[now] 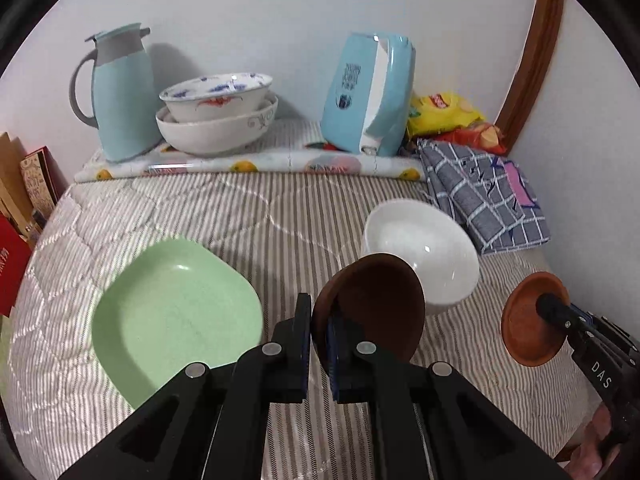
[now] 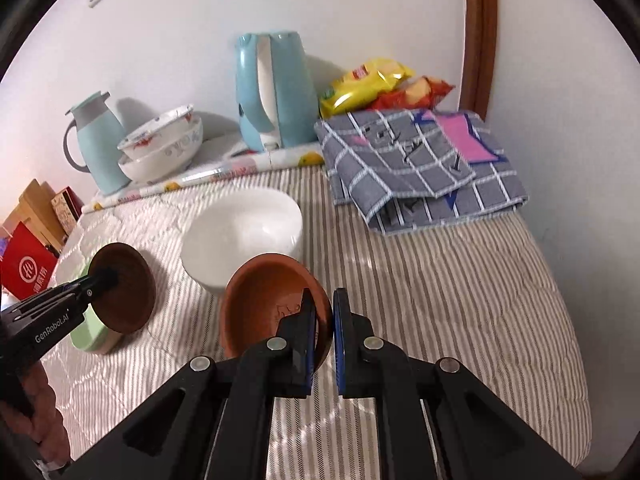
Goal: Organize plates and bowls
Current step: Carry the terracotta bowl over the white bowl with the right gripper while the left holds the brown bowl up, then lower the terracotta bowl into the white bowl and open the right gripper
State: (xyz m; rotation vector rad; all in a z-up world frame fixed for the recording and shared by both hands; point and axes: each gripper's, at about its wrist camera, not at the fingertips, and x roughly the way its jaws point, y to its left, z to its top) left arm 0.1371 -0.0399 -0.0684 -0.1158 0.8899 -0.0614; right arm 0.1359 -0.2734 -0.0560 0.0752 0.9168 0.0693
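Note:
My left gripper (image 1: 320,322) is shut on the rim of a dark brown saucer (image 1: 380,304), held tilted above the striped cloth; the saucer also shows in the right wrist view (image 2: 128,284). My right gripper (image 2: 325,318) is shut on the rim of an orange-brown clay saucer (image 2: 264,300), seen in the left wrist view (image 1: 528,316) too. A white bowl (image 1: 424,248) stands between them, also in the right wrist view (image 2: 244,228). A pale green square plate (image 1: 172,312) lies at the left, partly hidden behind the dark saucer in the right wrist view (image 2: 90,334).
At the back stand two stacked patterned bowls (image 1: 216,116), a blue thermos jug (image 1: 120,92), a blue kettle (image 1: 368,92) and snack bags (image 1: 444,114). A folded checked cloth (image 1: 488,196) lies at the right by the wall. Boxes (image 1: 24,200) stand at the left edge.

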